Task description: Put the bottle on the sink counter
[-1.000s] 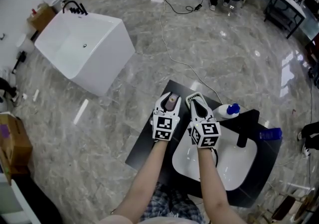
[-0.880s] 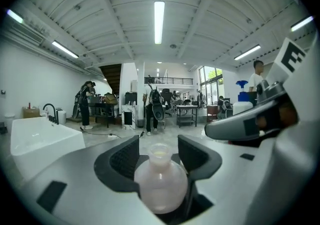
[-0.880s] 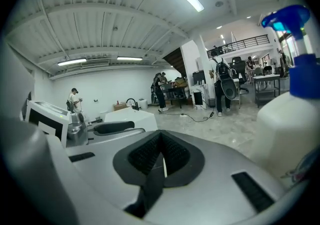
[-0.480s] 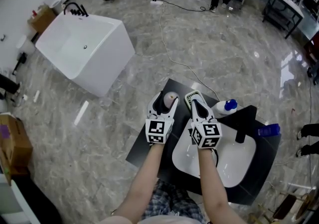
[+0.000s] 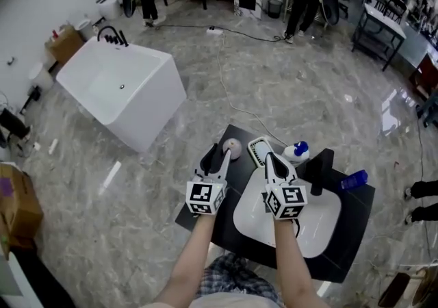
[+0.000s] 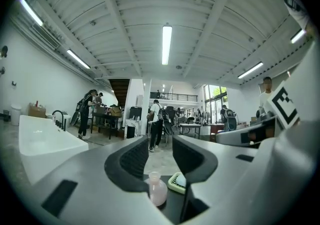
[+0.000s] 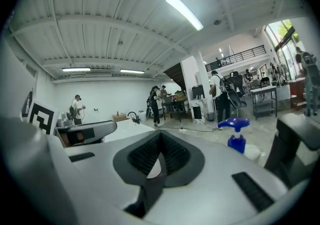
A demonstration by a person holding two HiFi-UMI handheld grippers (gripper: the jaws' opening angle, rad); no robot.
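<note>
Bottle: one, small, pink, round-bodied. Upright on counter, centre frame, just beyond left gripper. Probably light, stiff and smooth; take by the belly, not the neck.
left gripper: jaws apart, closing, nothing between them.
right gripper: jaws together, empty.
Sprayer: one.

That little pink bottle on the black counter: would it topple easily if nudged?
Probably not: the bottle looks squat, its belly wider than its neck. It seems small, so likely light and apt to slide on the smooth counter.
</note>
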